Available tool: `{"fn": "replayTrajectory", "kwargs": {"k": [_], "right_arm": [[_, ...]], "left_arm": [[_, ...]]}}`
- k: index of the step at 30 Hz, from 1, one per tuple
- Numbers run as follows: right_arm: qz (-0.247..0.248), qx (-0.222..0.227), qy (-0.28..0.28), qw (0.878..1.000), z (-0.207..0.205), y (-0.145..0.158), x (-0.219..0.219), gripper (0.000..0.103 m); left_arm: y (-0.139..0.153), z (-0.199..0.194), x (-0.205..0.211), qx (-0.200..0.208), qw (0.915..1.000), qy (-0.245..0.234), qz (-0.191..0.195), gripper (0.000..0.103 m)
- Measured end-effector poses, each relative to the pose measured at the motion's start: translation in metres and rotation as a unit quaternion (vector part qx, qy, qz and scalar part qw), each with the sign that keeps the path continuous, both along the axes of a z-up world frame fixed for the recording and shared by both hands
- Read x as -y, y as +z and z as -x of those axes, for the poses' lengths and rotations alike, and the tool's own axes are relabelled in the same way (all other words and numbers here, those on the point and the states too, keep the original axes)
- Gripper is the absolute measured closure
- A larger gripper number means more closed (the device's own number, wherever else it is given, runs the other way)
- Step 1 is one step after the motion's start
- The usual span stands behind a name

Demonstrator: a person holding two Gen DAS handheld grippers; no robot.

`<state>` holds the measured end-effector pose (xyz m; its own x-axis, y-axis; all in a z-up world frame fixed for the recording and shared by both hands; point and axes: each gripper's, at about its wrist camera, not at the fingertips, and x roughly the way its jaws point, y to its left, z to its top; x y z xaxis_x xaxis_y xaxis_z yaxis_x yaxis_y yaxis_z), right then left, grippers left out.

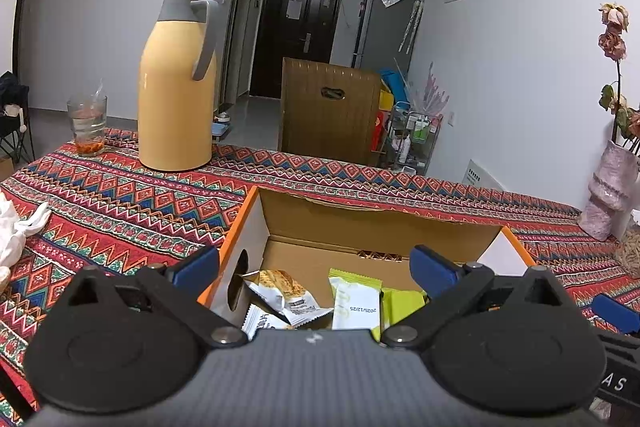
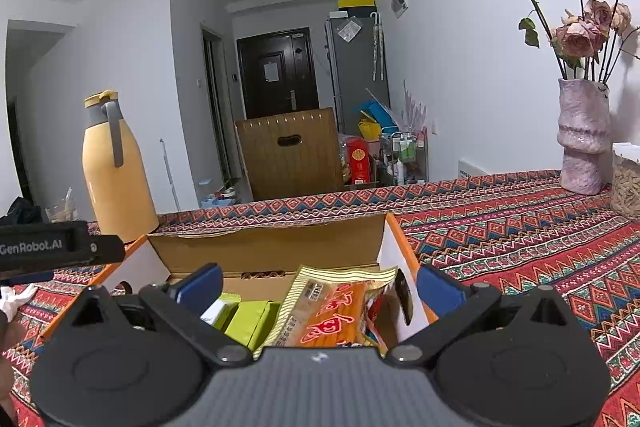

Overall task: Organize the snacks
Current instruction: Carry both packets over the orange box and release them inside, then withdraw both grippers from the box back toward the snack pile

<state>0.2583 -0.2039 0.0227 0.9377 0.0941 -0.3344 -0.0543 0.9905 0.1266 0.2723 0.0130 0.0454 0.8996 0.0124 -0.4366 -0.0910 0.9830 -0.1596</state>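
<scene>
An open cardboard box (image 1: 376, 223) with orange edges sits on the patterned tablecloth, directly below both grippers. In the left wrist view it holds white biscuit packets (image 1: 286, 293) and a green-and-white packet (image 1: 354, 301). My left gripper (image 1: 316, 267) hovers over the box's near side, open wide, with nothing between its blue pads (image 1: 196, 267). In the right wrist view the same box (image 2: 272, 241) holds green packets (image 2: 250, 319) and a large orange noodle-snack bag (image 2: 336, 311) leaning on its right wall. My right gripper (image 2: 320, 289) is open above that bag, not touching it.
A yellow thermos jug (image 1: 176, 87) and a glass of tea (image 1: 87, 127) stand at the table's far left. A white cloth (image 1: 16, 231) lies at the left edge. A pink vase of dried roses (image 2: 582, 139) and a jar (image 2: 626, 183) stand at the far right.
</scene>
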Motion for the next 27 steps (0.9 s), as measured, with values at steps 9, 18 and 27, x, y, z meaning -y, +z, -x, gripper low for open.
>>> {"fn": "replayTrajectory", "kwargs": {"k": [9,18,27], "right_arm": [[-0.009,0.028,-0.001,1.000,0.013,0.021,0.004,0.000],[-0.001,0.053,0.012,0.999,0.050,0.040,-0.001,0.000],[0.010,0.044,0.024,0.999,0.098,0.033,-0.004,0.000]], "left_arm": [[0.026,0.020,0.007,0.022,0.9996,0.005,-0.014,0.000],[0.039,0.059,0.001,0.029,0.9993,0.007,-0.021,0.000],[0.029,0.111,-0.005,0.027,0.9991,0.008,-0.033,0.000]]}}
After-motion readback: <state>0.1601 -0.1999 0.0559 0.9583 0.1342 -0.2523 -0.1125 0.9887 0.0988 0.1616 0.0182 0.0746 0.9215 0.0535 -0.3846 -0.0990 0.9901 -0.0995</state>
